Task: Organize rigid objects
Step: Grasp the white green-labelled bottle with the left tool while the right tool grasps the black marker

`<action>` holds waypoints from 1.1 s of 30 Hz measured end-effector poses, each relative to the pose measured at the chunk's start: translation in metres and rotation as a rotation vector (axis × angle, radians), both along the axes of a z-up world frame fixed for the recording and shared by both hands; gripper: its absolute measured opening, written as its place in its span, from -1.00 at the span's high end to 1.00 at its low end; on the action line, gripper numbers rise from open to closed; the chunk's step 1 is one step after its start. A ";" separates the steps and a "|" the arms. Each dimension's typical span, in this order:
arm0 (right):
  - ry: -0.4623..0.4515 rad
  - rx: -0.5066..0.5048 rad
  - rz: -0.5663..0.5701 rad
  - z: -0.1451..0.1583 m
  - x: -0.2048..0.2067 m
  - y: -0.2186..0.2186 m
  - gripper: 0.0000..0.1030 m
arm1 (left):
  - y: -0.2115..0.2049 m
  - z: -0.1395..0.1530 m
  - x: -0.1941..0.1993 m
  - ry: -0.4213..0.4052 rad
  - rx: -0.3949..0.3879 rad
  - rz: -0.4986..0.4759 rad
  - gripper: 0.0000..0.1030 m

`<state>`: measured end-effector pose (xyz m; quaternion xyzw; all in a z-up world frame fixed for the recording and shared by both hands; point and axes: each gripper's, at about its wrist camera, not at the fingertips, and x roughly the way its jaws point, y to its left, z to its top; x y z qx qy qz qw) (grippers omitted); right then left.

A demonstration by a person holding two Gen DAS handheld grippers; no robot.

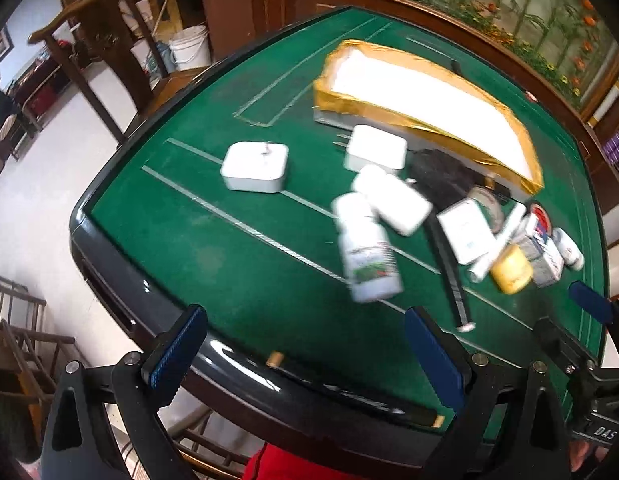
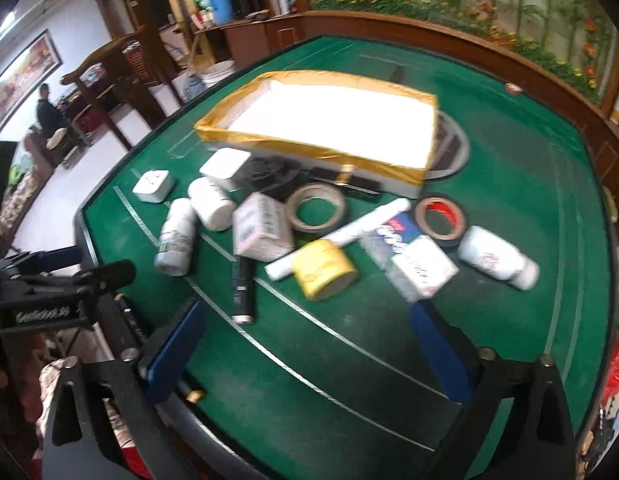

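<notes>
1. Blue-padded and spread wide, your left gripper hangs over the near rim of the green felt table, jaws apart with nothing between them.
2. Blue pads show on your right gripper too; its jaws stand wide with only bare felt between them and nothing held.
3. Just beyond your left gripper's tips lies a white labelled bottle on its side, blurred. A second white bottle touches it on the far side.
4. Further out and to the left of your left gripper sits a white rounded box, alone on the felt. A similar white box lies beyond the bottles.
5. Straight ahead of your right gripper, nearest its tips, are a black cylinder towards the left jaw and a yellow roll near the centre line.
6. Beyond those lie a small white carton, a beige tape ring, a white tube and a printed packet. To the right are a red-cored tape ring and another white bottle.
7. Furthest from both grippers stands a gold-edged tray with a white floor. It looks empty.
8. As a judgement, sorting has barely begun: every loose item is on the felt and none is in the tray. All of them remain to be picked up.
</notes>
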<state>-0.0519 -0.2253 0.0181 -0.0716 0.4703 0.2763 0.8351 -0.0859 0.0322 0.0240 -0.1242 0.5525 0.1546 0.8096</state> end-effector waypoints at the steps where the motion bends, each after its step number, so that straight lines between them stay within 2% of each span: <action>1: 0.016 0.014 0.025 -0.001 0.001 0.007 -0.75 | 0.006 -0.002 0.000 0.005 -0.007 0.009 -0.94; 4: 0.090 0.018 0.108 -0.013 0.006 0.037 -0.29 | 0.020 -0.008 0.001 0.014 -0.033 0.032 -0.94; 6: 0.132 -0.004 0.132 -0.025 0.009 0.052 0.10 | 0.024 -0.008 0.004 0.012 -0.045 0.032 -0.94; 8: 0.174 -0.025 0.134 -0.042 0.017 0.068 0.19 | 0.024 -0.007 0.008 0.008 -0.046 0.021 -0.94; 11: 0.223 -0.029 0.104 -0.059 0.028 0.079 0.21 | 0.023 -0.008 0.013 0.014 -0.055 0.003 -0.94; 13: 0.213 -0.023 0.095 -0.065 0.032 0.085 0.28 | 0.023 -0.011 0.017 0.018 -0.059 -0.005 -0.94; 16: 0.198 -0.039 0.101 -0.067 0.034 0.089 0.53 | 0.018 -0.015 0.026 0.029 -0.066 -0.022 -0.94; 17: 0.196 -0.042 0.096 -0.066 0.035 0.086 0.69 | 0.016 -0.016 0.030 0.030 -0.066 -0.030 -0.94; 19: 0.223 -0.014 0.098 -0.068 0.036 0.078 0.69 | 0.010 -0.018 0.038 0.032 -0.063 -0.052 -0.94; 22: 0.235 -0.039 0.113 -0.067 0.030 0.063 0.70 | -0.001 -0.022 0.052 0.033 -0.052 -0.083 -0.94; 26: 0.294 -0.039 0.153 -0.069 0.019 0.036 0.69 | -0.010 -0.031 0.063 0.040 -0.033 -0.096 -0.94; 27: 0.308 -0.039 0.153 -0.069 0.016 0.029 0.69 | -0.010 -0.035 0.065 0.045 -0.031 -0.096 -0.86; 30: 0.334 -0.040 0.146 -0.071 0.009 0.013 0.70 | -0.009 -0.047 0.066 0.060 -0.061 -0.100 -0.46; 31: 0.342 -0.037 0.143 -0.071 0.006 0.008 0.70 | -0.008 -0.050 0.066 0.051 -0.092 -0.099 -0.28; 32: 0.345 -0.035 0.143 -0.071 0.006 0.006 0.70 | -0.007 -0.050 0.066 0.033 -0.085 -0.097 -0.16; 33: 0.348 -0.032 0.141 -0.071 0.005 0.004 0.70 | -0.006 -0.049 0.065 0.023 -0.081 -0.102 0.22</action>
